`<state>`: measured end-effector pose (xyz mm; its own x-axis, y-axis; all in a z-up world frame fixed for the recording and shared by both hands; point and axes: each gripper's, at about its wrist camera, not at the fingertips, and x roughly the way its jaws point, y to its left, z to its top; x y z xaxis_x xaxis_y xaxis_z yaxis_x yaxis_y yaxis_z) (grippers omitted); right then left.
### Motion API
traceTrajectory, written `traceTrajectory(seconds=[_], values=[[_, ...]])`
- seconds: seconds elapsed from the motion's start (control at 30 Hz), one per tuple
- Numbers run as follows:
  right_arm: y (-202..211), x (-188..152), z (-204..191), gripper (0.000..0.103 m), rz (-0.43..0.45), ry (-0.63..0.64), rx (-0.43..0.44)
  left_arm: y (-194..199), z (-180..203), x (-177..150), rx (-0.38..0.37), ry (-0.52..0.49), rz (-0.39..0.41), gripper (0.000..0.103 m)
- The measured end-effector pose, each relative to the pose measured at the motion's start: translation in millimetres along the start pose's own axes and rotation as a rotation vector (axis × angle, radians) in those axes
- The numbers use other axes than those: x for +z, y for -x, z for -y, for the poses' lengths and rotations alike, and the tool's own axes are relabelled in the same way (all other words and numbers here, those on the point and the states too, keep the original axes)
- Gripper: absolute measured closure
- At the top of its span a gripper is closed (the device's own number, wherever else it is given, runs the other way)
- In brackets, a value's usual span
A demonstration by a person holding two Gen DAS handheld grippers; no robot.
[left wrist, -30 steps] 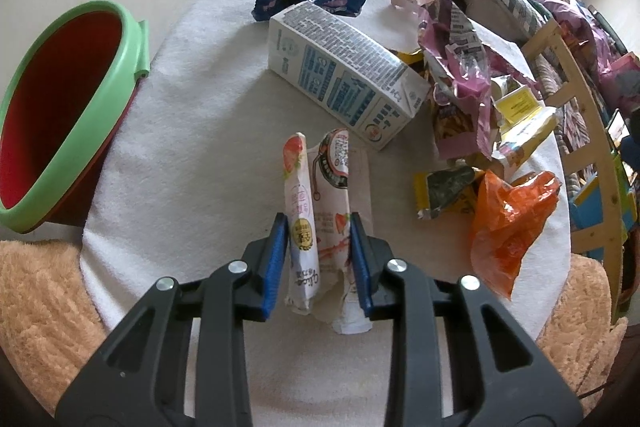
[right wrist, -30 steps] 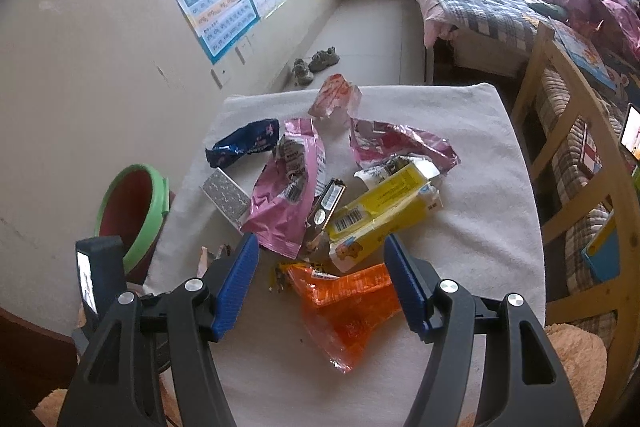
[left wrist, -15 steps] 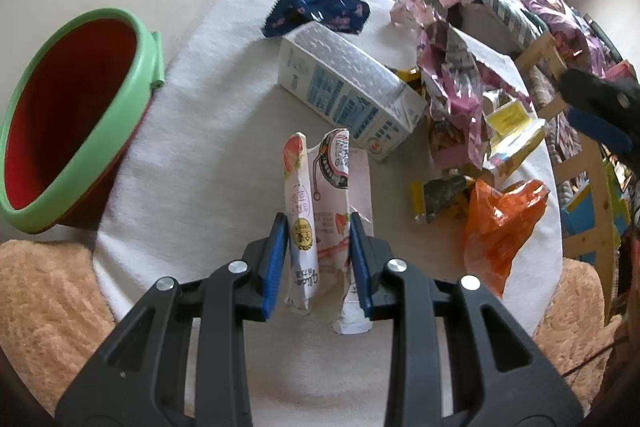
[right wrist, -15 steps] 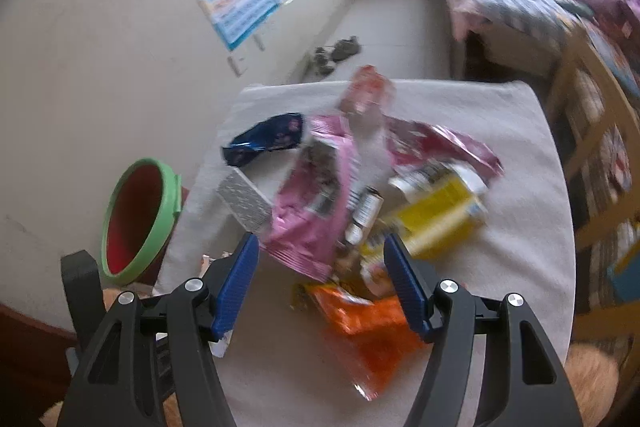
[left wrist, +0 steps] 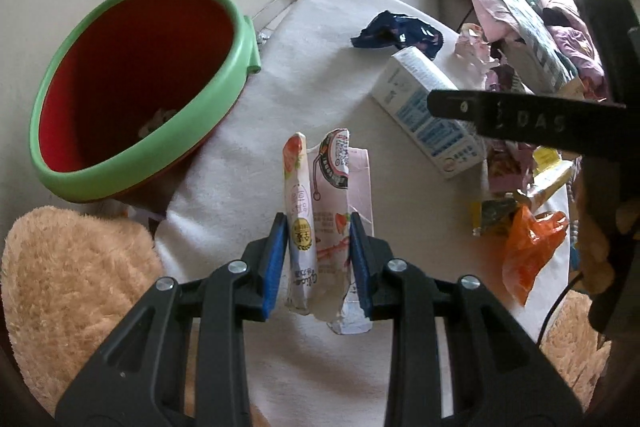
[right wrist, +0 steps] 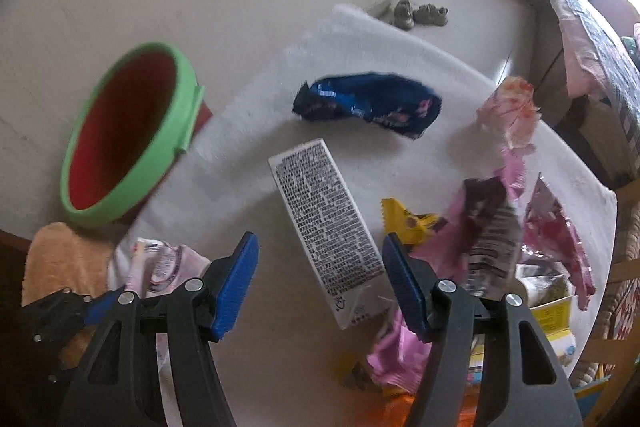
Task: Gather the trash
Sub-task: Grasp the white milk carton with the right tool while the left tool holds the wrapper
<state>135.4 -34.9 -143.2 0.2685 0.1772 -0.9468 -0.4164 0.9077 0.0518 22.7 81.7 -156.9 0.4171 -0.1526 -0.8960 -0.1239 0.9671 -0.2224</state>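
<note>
Left gripper [left wrist: 318, 263] of ours is clamped on a crushed pink-and-white strawberry drink carton [left wrist: 320, 227], held above the white cloth-covered table [left wrist: 320, 67]. We've got the right gripper [right wrist: 320, 279] spread wide over a white rectangular milk carton [right wrist: 324, 223] lying flat, near the red bin with a green rim [right wrist: 124, 135].

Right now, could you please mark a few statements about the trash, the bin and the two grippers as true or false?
1. The left gripper is clamped on a pink strawberry wrapper. True.
2. The right gripper holds the white carton. False: its fingers are open, with the carton lying on the towel between them.
3. The green-rimmed bin stands beside the towel. True.
4. The dark blue wrapper lies inside the bin. False: it lies on the towel.
</note>
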Motion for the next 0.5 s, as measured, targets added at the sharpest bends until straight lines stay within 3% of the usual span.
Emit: traceTrajectory(seconds=[0.37,0.43,0.5], values=[[-7,-8,8,0.043,-0.037,-0.013,-0.012,-4,2,1,-0.001,-0.004,-0.005,0.073],[-7,-13,7,0.055,-0.038,-0.007,-0.014,-3,2,2,0.000,-0.004,-0.003,0.073],[-5,-14,8,0.057,-0.035,-0.016,-0.007,-3,2,1,0.001,-0.006,-0.003,0.073]])
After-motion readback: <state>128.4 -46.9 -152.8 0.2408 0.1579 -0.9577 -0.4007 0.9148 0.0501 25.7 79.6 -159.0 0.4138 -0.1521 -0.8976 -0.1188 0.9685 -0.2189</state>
